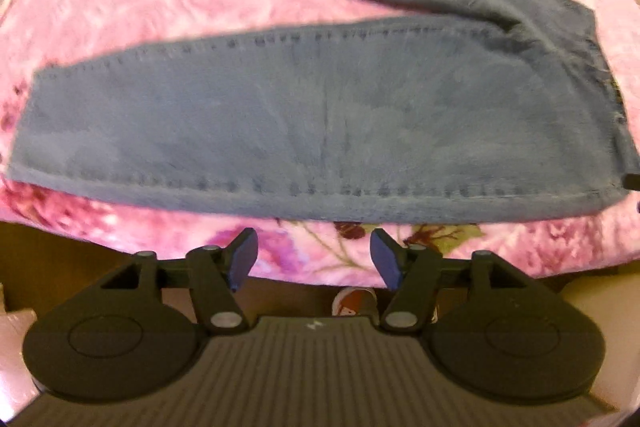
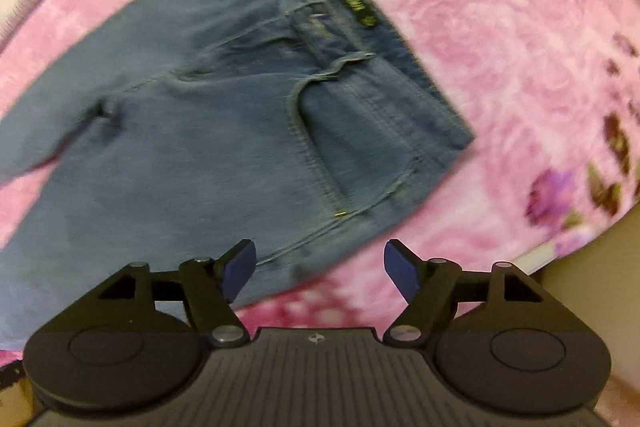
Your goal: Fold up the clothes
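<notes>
Lying flat on the pink floral blanket (image 1: 328, 7), the blue jeans (image 1: 320, 123) have both legs spread apart in a V (left wrist view). Left hand-held gripper (image 1: 314, 257): released, jaws wide, nothing between them, just short of the jeans' near seam, over the blanket edge. Right hand-held gripper (image 2: 319, 267): also released and empty, near the jeans (image 2: 208, 131) at the hip pocket corner. Waistband label (image 2: 358, 11) sits at the jeans' far end (frames motion-blurred).
</notes>
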Available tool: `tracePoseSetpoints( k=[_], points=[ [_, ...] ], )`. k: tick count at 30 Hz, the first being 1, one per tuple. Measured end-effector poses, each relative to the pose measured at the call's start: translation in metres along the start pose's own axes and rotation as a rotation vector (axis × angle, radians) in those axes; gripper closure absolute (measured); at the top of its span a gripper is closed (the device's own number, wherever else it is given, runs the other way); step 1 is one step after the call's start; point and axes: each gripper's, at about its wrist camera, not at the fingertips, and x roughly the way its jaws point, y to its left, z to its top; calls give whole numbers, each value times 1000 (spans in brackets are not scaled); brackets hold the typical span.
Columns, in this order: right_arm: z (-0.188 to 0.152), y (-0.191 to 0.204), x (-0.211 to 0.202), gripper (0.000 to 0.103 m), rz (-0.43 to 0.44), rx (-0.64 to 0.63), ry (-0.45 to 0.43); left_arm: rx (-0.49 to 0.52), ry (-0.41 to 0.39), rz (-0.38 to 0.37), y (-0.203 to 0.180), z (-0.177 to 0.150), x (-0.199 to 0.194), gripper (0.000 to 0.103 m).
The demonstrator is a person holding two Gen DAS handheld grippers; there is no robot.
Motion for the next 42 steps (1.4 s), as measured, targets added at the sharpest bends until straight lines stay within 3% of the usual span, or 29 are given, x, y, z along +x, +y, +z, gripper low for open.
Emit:
tracePoseSetpoints(
  k=[7, 11, 14, 16, 20, 23, 29, 38, 42],
  points=[
    [-17, 32, -6, 29, 5, -5, -5, -4, -56, 91, 15, -13, -48, 39],
    [-39, 59, -22, 26, -47, -163, -54, -26, -82, 130, 15, -28, -74, 37],
    [-50, 71, -45, 26, -59, -201, -94, -38, -117, 139, 8, -39, -99, 33],
    [-56, 79, -71, 26, -18, -229, -148, -40, -148, 156, 0, -47, -116, 30],
    [-67, 92, -120, 15, 52, -321, -259, -42, -200, 190, -20, -69, -142, 28],
    [-75, 92, -143, 15, 45, -367, -285, -41, -226, 207, -35, -88, -156, 27],
    [-94, 64, -165, 15, 45, -368, -254, -46, -264, 231, -64, -124, -179, 24],
    [-115, 34, -194, 15, 54, -365, -236, -55, -315, 239, -77, -151, -203, 23],
    [-119, 29, -201, 15, 60, -361, -242, -44, -334, 237, -82, -149, -209, 23]
  ],
)
